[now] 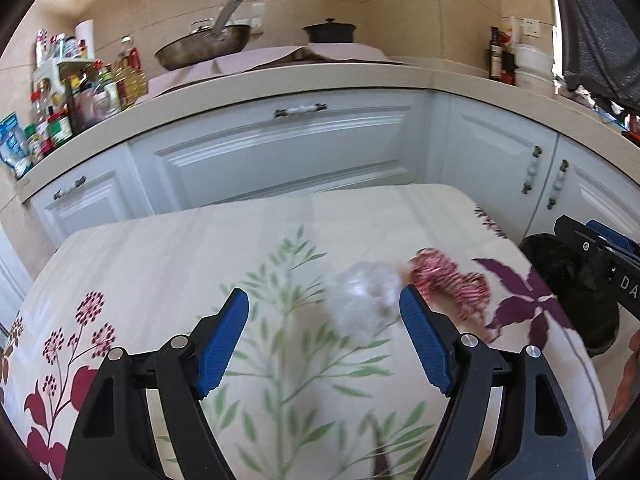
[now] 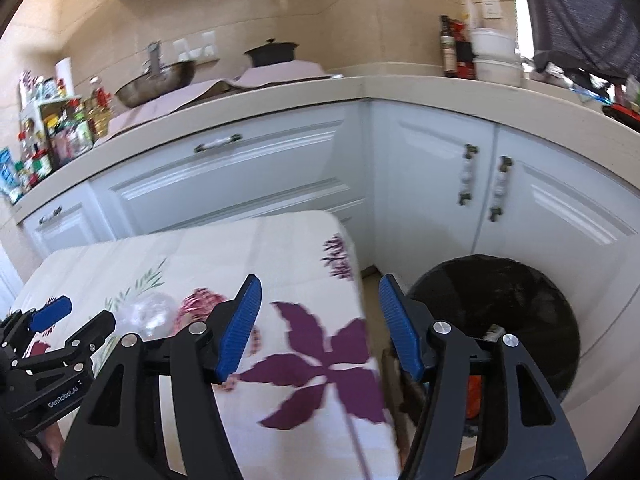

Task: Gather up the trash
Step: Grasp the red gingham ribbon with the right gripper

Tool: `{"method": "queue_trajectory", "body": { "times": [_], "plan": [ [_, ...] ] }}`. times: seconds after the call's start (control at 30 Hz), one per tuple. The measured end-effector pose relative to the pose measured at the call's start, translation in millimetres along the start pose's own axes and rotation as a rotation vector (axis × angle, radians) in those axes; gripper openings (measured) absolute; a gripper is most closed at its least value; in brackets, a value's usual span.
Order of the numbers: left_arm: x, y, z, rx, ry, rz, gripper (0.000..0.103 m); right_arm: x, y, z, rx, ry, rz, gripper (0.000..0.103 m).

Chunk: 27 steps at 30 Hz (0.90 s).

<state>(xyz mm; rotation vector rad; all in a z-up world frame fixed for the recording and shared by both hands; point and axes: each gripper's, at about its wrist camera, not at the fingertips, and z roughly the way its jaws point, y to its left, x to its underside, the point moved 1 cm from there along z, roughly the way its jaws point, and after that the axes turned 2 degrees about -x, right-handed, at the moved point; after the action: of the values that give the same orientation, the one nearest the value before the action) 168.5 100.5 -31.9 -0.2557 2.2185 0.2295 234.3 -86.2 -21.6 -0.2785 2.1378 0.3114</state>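
Red-striped wrapper (image 1: 450, 286) lengthwise across table (image 1: 160, 248)

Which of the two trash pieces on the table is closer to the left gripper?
The clear crumpled plastic, just ahead of the left gripper; the red-striped wrapper lies further right.

"GenRobot.AI" on left claw (image 2: 86, 312) body

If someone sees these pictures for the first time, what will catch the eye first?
Probably the flowered tablecloth, with a crumpled clear plastic bag and a red-and-white wrapper lying on it side by side. Beside the table's right edge stands a black trash bin, in front of the white cabinets.
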Motion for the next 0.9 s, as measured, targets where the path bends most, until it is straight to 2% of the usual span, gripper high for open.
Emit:
{"method": "queue_trajectory", "body": {
  "times": [0.4, 0.63, 0.9],
  "plan": [
    [6, 39, 4, -0.029, 0.02, -0.049, 0.077, 4, 52, 31, -0.046, 0.09, -0.086, 0.06],
    [7, 45, 9, -0.019, 0.036, -0.051, 0.078, 7, 72, 54, -0.053, 0.169, -0.132, 0.06],
    [8, 43, 12, 0.006, 0.048, -0.053, 0.08, 15, 77, 79, -0.053, 0.269, -0.153, 0.06]
  ]
}}
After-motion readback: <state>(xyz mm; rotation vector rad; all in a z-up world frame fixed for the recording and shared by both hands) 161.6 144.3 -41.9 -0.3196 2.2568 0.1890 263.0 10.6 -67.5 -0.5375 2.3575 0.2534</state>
